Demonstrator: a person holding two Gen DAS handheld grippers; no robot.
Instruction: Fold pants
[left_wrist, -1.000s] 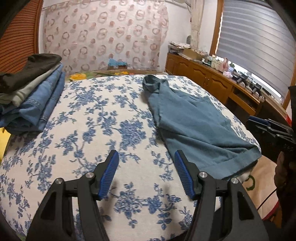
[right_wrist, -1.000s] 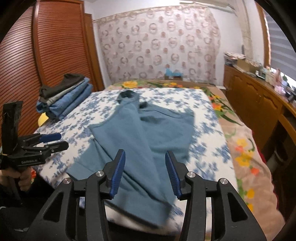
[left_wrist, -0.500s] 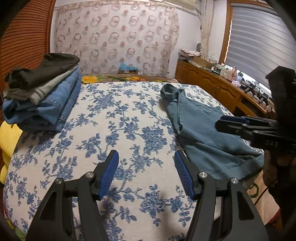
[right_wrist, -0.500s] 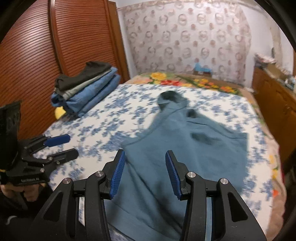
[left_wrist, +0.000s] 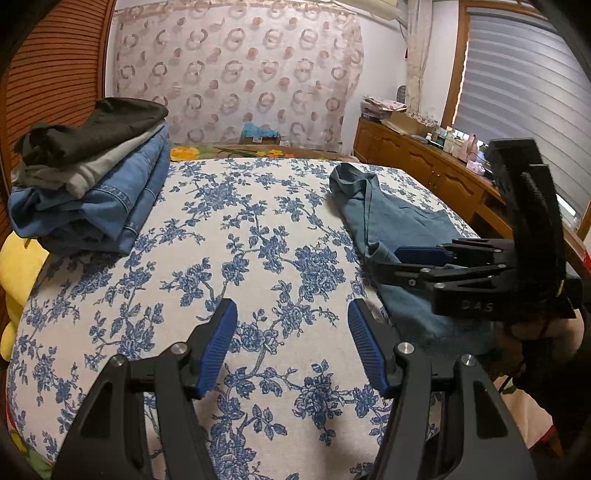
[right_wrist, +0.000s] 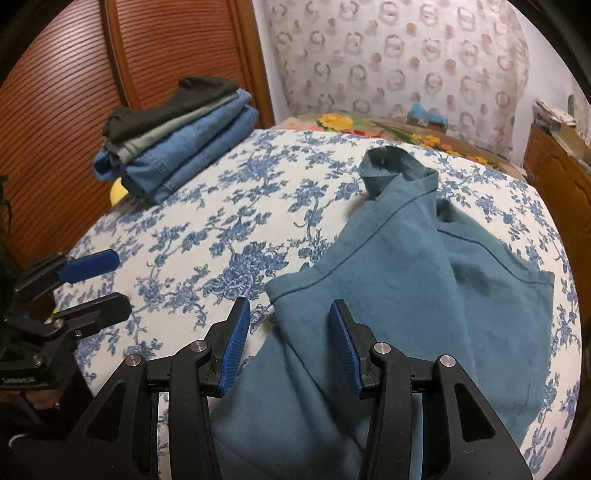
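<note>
hovering nose-down over teal pants (right_wrist: 424, 295) — right gripper (right_wrist: 290, 343) and left gripper (left_wrist: 291, 343) both parted, empty; floral bedspread (left_wrist: 229, 236) beneath.

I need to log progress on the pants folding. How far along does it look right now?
Done: a stack of folded clothes sits at the bed's far left corner. In hand: nothing. The teal pants lie spread on the floral sheet, unfolded. The right hand-held gripper hovers open over their near edge; the left hand-held gripper is open over bare sheet. Left: every fold of the pants.

Right gripper (left_wrist: 384, 264) body reads "D4S" (faint)
</note>
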